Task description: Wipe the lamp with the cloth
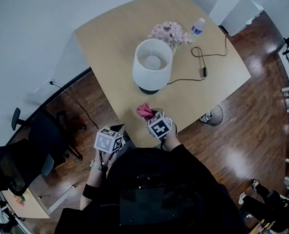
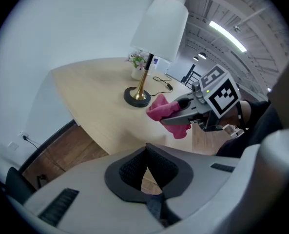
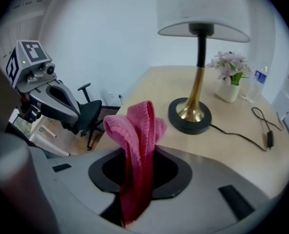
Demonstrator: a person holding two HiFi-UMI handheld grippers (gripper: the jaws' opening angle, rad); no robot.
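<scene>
Right gripper has its jaws clamped on the pink cloth: a folded bunch sticks up past the tips and the rest hangs down btwn the pads. In the head view that cloth sits in the air just over the desk's near corner, in front of the person, short of the lamp and not touching it. The lamp stands upright approx. mid-desk, w/ a white shade, brass stem and dark round base flat on the wood. Left gripper is over at the same near corner, just beside the right one, jaws pressed together w/ nothing btwn them. Behind the lamp, toward the far edge, there's a small vase of pale flowers, and a water bottle just beside it, nearer the edge. A black cord loops from the lamp base across toward the desk's right edge. Off the desk's left side, a black office chair sits on the wood floor.
</scene>
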